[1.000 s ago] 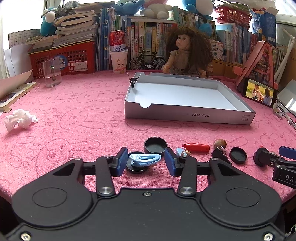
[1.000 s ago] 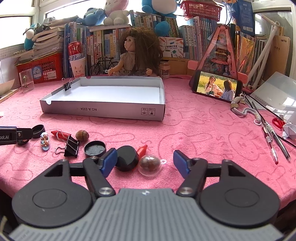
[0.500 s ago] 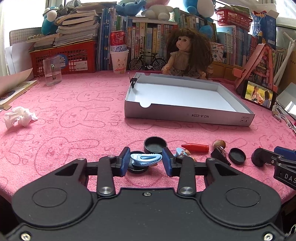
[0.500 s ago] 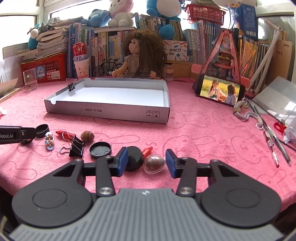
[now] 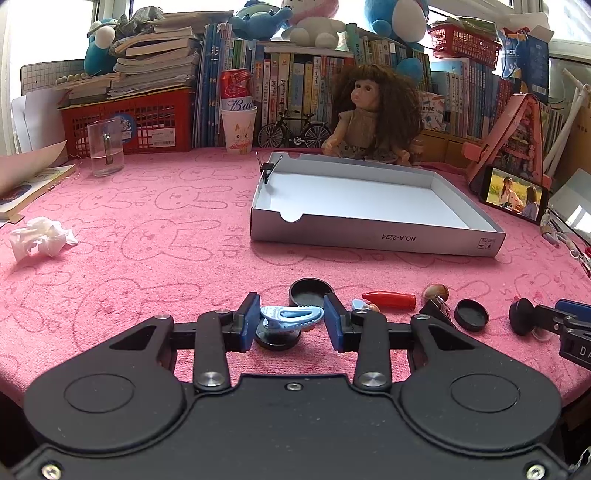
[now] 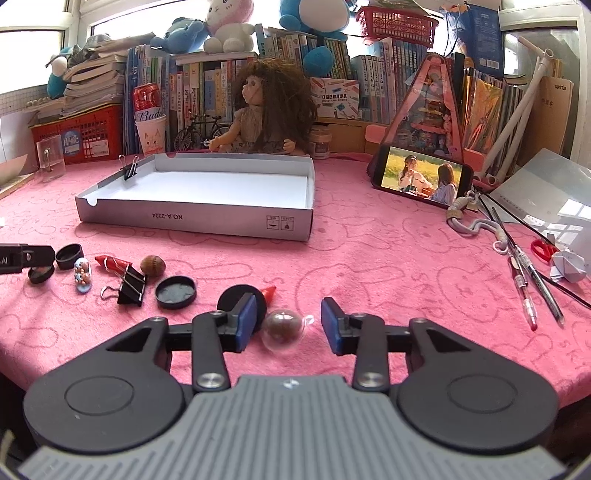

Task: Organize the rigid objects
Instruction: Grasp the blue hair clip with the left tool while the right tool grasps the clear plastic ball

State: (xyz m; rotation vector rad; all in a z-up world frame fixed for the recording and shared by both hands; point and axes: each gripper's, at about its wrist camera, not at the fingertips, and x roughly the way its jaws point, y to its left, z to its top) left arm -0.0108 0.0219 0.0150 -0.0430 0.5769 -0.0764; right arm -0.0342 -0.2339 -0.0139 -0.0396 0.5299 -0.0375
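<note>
Left hand-held gripper clamped; right parted.

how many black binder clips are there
2. One black metal binder clip is clipped on the grey cardboard tray's left wall; the other lies on the pink tablecloth. More could be hidden.

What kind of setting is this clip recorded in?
Most likely a home desk or a child's study corner. A pink cloth with rabbit outlines covers the table, a row of upright books lines the back, and a curly-haired doll and plush toys sit among them.
</note>
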